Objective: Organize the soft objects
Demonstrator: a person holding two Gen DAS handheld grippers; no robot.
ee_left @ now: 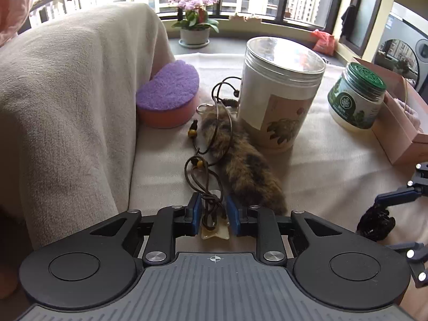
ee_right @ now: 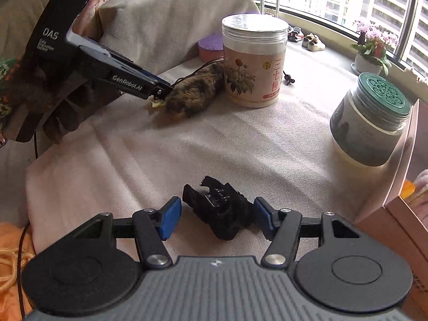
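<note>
A brown furry tail charm (ee_left: pixel 248 168) lies on the cream cloth, with a brown beaded cord (ee_left: pixel 203 160) and a pale translucent pendant (ee_left: pixel 215 231). My left gripper (ee_left: pixel 212 214) is open, its blue pads either side of the cord and pendant; it also shows in the right wrist view (ee_right: pixel 160 93) at the tail (ee_right: pixel 192 93). My right gripper (ee_right: pixel 216 214) is open around a black fuzzy hair clip (ee_right: pixel 222 211) on the cloth; the clip also shows in the left wrist view (ee_left: pixel 375 223).
A tall white lidded canister (ee_left: pixel 278 93) stands behind the tail. A green-lidded jar (ee_left: pixel 355 96) and a pink box (ee_left: pixel 401 123) are at the right. A purple-topped round sponge (ee_left: pixel 168 96) sits by a beige draped cushion (ee_left: pixel 67 93). A flower pot (ee_left: pixel 194 34) stands by the window.
</note>
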